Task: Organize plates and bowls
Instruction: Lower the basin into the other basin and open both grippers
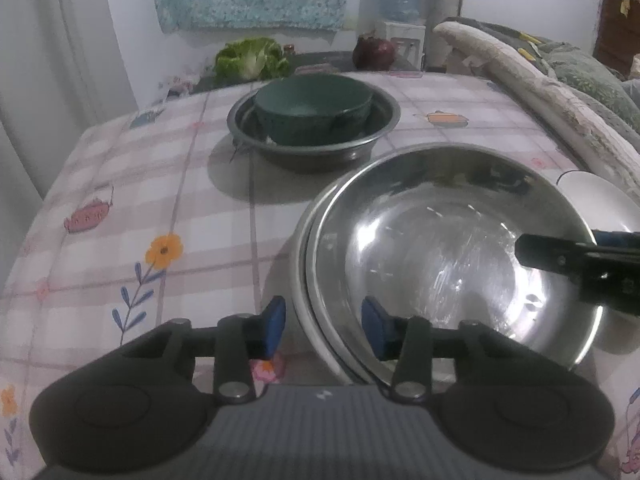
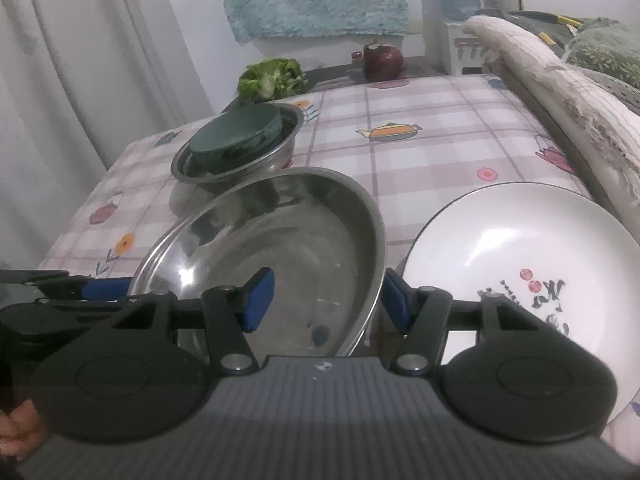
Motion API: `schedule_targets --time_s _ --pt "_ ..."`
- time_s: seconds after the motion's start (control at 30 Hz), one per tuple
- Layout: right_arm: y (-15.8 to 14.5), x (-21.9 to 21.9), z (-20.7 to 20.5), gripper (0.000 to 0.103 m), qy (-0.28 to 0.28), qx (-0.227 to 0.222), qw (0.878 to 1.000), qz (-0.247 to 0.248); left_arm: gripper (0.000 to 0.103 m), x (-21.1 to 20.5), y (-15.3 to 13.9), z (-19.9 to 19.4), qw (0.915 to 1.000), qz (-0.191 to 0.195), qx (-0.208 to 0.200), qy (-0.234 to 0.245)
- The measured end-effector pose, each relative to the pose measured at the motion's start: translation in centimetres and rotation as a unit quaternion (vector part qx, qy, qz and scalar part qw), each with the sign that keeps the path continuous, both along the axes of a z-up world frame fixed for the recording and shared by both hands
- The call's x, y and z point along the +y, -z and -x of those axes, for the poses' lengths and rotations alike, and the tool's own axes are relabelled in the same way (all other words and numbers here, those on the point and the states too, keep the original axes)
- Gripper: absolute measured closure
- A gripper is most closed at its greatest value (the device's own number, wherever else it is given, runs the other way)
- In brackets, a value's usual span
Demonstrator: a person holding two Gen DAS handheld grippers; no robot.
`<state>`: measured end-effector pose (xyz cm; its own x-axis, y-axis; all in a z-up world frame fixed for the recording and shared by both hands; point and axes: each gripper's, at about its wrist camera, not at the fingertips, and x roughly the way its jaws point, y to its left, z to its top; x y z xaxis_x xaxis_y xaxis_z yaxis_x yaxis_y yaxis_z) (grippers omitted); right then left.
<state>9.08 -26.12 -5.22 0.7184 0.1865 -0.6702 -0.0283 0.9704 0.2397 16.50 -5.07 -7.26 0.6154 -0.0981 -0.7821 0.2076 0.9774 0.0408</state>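
Note:
A large steel bowl (image 1: 440, 248) sits nested in a white dish on the checked tablecloth; it also shows in the right wrist view (image 2: 280, 248). My left gripper (image 1: 324, 326) is open, its fingers astride the bowl's near-left rim. My right gripper (image 2: 326, 298) is open, its fingers astride the bowl's right rim; it shows at the right in the left wrist view (image 1: 532, 252). A dark green bowl (image 1: 314, 106) sits inside a smaller steel bowl (image 1: 372, 136) farther back. A white plate with red and black print (image 2: 520, 256) lies to the right.
A lettuce head (image 1: 250, 58) and a dark red round object (image 1: 374, 53) sit at the table's far edge. A rolled cream cushion (image 2: 560, 88) runs along the right side. A curtain hangs at the left. A water dispenser (image 1: 402, 4) stands behind.

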Motion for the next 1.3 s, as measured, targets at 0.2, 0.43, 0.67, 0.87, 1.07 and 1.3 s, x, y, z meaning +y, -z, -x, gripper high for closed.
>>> schedule_targets --time_s 0.2,0.43,0.67,0.87,1.07,1.3 --pt "-0.2 1.1 -0.2 0.045 -0.021 0.006 1.000 0.012 0.065 2.0 -0.1 -0.1 0.9997 0.016 -0.001 -0.017" --pt "-0.6 3.4 -0.5 0.045 -0.059 -0.001 0.998 0.015 0.064 4.4 -0.7 -0.2 0.9987 0.031 -0.006 -0.040" --pt "-1.2 2.0 -1.1 0.046 -0.019 -0.016 0.999 0.025 0.062 5.5 -0.8 0.2 0.9986 0.039 -0.003 -0.035" --pt "-1.0 4.7 -1.0 0.036 -0.053 -0.018 0.996 0.064 0.061 5.5 -0.5 0.3 0.9984 0.048 0.004 -0.028" --pt "-1.2 4.2 -1.1 0.037 -0.037 -0.027 0.997 0.062 0.052 5.6 -0.6 0.4 0.9987 0.047 0.000 -0.021" --pt "-1.0 5.8 -0.8 0.032 -0.072 -0.037 0.993 0.091 0.052 5.3 -0.1 0.4 0.9984 0.053 0.007 -0.017"
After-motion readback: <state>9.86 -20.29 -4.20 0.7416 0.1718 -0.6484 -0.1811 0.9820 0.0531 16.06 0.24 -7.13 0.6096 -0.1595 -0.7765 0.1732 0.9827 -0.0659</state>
